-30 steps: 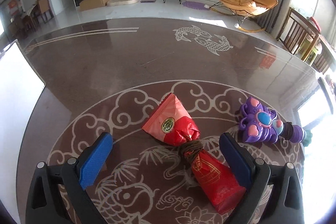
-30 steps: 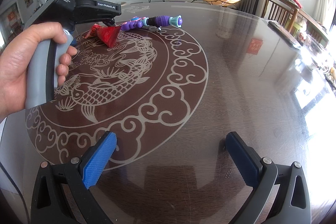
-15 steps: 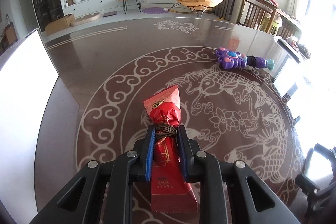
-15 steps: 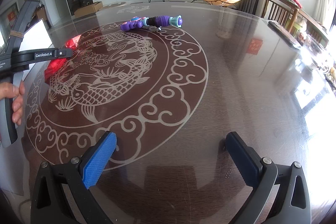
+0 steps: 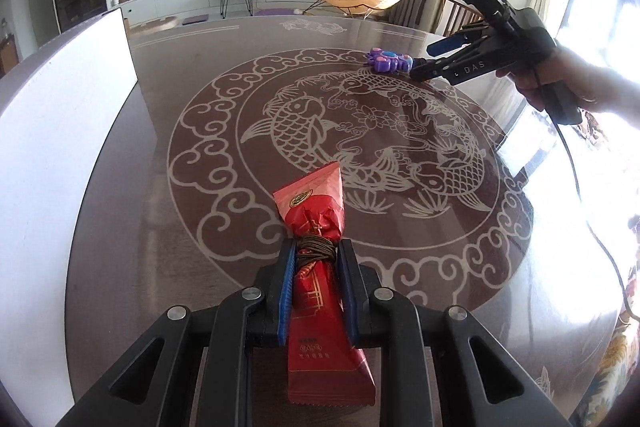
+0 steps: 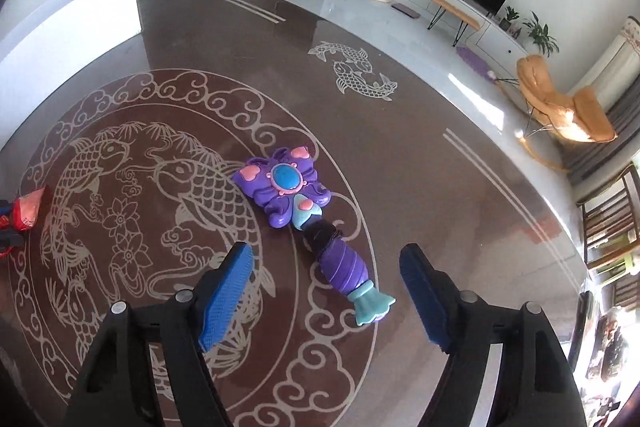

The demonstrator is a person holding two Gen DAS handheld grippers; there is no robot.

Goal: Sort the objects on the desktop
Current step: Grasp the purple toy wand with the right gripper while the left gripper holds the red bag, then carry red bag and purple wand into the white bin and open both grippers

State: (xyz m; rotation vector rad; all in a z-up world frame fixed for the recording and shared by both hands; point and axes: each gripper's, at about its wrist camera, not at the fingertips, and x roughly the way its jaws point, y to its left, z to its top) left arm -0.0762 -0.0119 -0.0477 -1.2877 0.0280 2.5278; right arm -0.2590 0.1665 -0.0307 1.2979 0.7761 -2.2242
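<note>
- The left gripper (image 5: 316,287) is clamped on the red packet (image 5: 320,267), its blue pads pressing right at the waist bound with brown cord. That is the narrowest and stiffest part, so I judge the grip was chosen there to stop the crinkly wrapper slipping.
- The packet lies along the gripper's fingers, its flared end pointing toward the middle of the table (image 5: 180,75). Whether it hangs clear of the glass or drags on it, I cannot tell.
- The right gripper (image 6: 326,291) tilts down over the purple wand (image 6: 298,203) near the far edge of the table. Its jaws are closing with the wand's ribbed handle between them, but the pads (image 6: 226,291) are not yet touching it.
- The wand lies flat, butterfly head toward the table's middle and teal tail near the right pad. Straddling the slim handle rather than the broad head looks the sensible choice.
- A white box (image 5: 68,115) stands at the table's left edge, near the packet. It is probably where sorted things go, though nothing shows this.
- Count: one red packet, one purple wand, one white box, two grippers.
- The person's hand (image 5: 560,75) is wrapped round the right gripper's handle.
</note>
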